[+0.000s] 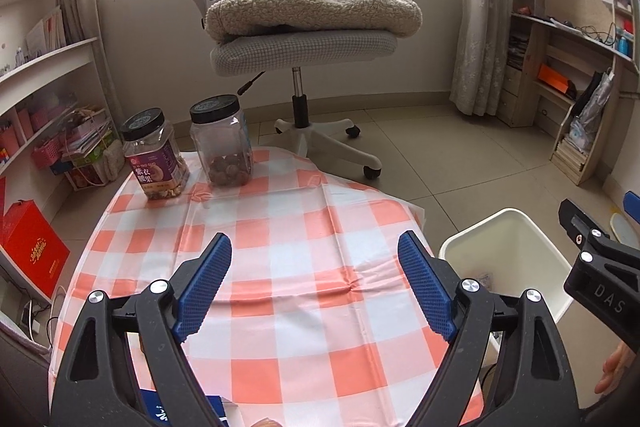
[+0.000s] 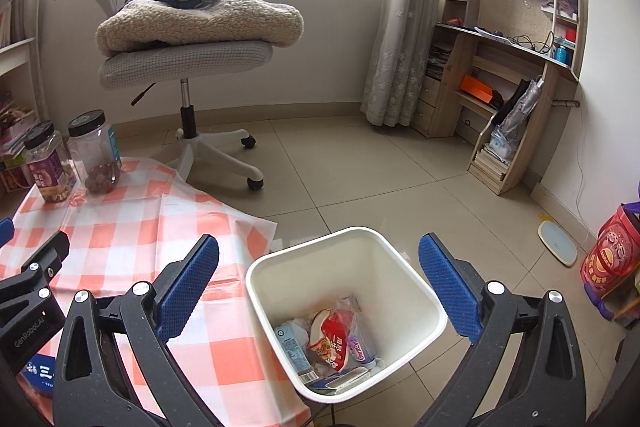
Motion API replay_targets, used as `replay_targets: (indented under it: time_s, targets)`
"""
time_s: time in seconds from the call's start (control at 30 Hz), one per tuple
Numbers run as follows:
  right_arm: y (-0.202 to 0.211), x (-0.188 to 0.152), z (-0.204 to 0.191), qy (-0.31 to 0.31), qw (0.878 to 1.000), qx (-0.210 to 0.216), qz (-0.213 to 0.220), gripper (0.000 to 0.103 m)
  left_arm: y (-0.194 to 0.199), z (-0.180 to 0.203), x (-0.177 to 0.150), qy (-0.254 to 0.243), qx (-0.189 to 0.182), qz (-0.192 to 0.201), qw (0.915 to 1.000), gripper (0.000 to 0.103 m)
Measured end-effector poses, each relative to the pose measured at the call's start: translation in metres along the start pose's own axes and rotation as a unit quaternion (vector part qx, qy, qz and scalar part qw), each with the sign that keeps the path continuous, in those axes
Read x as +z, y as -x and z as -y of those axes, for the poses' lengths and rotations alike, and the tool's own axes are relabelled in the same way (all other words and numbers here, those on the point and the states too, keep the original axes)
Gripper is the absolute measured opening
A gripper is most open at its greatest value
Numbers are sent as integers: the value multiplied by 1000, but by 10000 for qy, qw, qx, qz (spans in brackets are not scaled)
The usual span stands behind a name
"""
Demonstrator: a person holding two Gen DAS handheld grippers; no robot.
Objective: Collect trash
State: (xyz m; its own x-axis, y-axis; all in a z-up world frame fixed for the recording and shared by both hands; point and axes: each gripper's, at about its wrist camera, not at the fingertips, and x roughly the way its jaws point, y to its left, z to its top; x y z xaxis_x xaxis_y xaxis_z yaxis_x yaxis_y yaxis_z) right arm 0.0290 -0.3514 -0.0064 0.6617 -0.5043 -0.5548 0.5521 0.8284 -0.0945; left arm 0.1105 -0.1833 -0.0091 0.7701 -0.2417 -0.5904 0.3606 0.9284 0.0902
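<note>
A white trash bin stands on the floor beside the table's right edge and holds several wrappers, among them a red snack bag. My right gripper hangs open above the bin with nothing between its blue fingers. In the left wrist view my left gripper is open over the orange-and-white checked tablecloth, empty too. The bin shows at its right, with the right gripper's black body above it. Two black-lidded jars stand at the table's far left.
A grey office chair with a folded blanket and a blue monkey toy stands beyond the table. Shelves line the left wall, a wooden desk unit the right. A blue packet lies at the table's near edge. A red tin sits on the floor.
</note>
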Motion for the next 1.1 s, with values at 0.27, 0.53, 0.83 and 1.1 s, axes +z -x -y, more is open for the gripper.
replay_targets:
  time_s: [0.27, 0.53, 0.83, 1.1]
  targets:
    - [1, 1, -48, 296, 9992, 276, -41, 96, -2, -39, -6, 167, 188, -248, 9994, 83]
    - [0, 3, -90, 458, 9968, 645, -134, 96, -7, -78, -13, 320, 470, -510, 9971, 83]
    - [-1, -2, -154, 837, 9887, 1186, -366, 96, -17, -138, -36, 453, 946, -1088, 9885, 83]
    - [-10, -17, -212, 1349, 9755, 1559, -772, 96, -47, -216, -76, 481, 1284, -2312, 9632, 83]
